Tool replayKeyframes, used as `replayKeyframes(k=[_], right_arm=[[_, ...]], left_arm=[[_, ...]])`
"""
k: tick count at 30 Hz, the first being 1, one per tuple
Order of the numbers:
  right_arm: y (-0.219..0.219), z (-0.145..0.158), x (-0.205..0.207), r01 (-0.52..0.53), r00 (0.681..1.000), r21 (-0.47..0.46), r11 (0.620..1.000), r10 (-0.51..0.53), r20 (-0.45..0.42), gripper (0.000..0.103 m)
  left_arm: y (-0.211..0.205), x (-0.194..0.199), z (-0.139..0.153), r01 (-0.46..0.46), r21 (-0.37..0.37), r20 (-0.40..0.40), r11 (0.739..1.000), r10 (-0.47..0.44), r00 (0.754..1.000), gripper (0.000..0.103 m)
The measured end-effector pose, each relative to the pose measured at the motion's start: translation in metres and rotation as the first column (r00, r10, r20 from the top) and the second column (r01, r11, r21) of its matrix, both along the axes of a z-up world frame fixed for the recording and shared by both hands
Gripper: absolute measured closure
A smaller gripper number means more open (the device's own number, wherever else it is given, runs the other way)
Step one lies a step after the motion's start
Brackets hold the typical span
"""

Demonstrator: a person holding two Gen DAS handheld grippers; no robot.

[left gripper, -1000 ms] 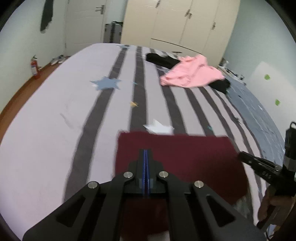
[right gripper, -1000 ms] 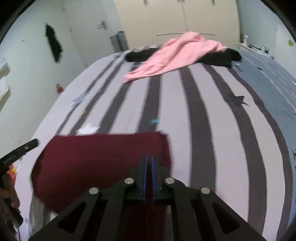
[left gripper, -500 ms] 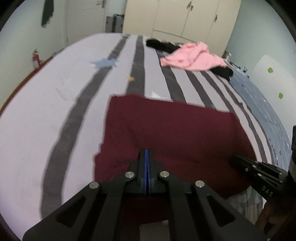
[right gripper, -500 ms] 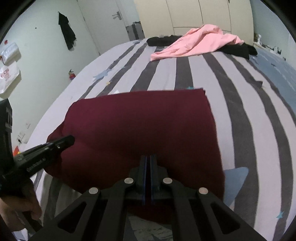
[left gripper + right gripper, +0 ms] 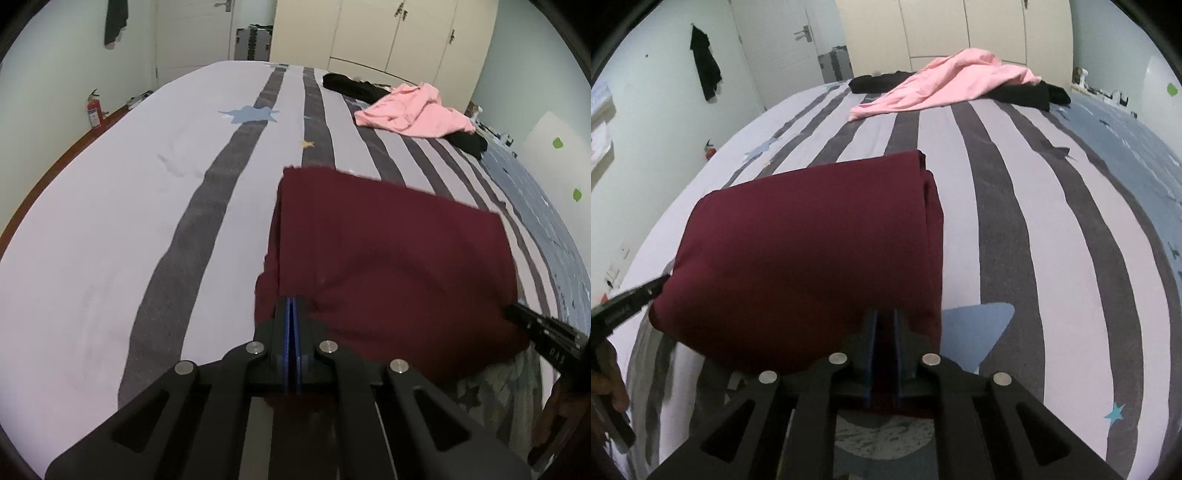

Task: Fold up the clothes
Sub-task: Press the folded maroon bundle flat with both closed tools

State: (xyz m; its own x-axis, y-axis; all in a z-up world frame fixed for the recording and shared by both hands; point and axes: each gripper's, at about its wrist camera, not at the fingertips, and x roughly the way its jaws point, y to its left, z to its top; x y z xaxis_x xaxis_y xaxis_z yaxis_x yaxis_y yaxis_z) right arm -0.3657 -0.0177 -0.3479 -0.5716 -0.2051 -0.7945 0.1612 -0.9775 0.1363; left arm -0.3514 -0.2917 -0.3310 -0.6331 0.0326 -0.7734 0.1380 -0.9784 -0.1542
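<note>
A: Which step is this?

B: Laying the fold, I'd say. The maroon garment lies doubled on the striped bed, its near edge raised in both grippers.

A: How are the fingers?

B: The left gripper is pressed tight, pinching the near left corner. The right gripper has cloth between its jaws, which are opening.

A: And next?

B: Probably setting that edge flat, letting go, then squaring the layers. The pink garment waits at the far end.
</note>
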Motion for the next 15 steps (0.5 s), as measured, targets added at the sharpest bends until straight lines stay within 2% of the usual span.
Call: replayKeyframes(k=[3,6,9,12,15], right_arm=[[-0.002,0.013,0.002,0.005,1.0,0.0,1.0,-0.005,-0.015,0.095],[-0.009,0.027,0.009,-0.018,0.999,-0.036,0.999,0.017,-0.033,0.093],[-0.027,0.033,0.017,-0.077,0.997,-0.078,0.994,0.074,-0.039,0.093],[-0.043,0.034,0.021,-0.124,0.992,-0.114,0.986,0.121,-0.038,0.093],[-0.058,0.032,0.021,-0.157,0.987,-0.146,0.977,0.154,-0.038,0.093]], left_arm=[[0.004,0.005,0.019,-0.002,0.022,-0.036,1.0,0.003,0.999,0.102],[0.022,0.014,0.035,0.056,0.053,-0.069,0.997,-0.052,0.996,0.102],[0.044,0.013,0.033,0.121,0.077,-0.064,0.99,-0.116,0.991,0.102],[0.058,0.012,0.026,0.148,0.119,-0.06,0.982,-0.142,0.988,0.102],[0.066,0.009,0.019,0.173,0.129,-0.055,0.976,-0.167,0.984,0.102]])
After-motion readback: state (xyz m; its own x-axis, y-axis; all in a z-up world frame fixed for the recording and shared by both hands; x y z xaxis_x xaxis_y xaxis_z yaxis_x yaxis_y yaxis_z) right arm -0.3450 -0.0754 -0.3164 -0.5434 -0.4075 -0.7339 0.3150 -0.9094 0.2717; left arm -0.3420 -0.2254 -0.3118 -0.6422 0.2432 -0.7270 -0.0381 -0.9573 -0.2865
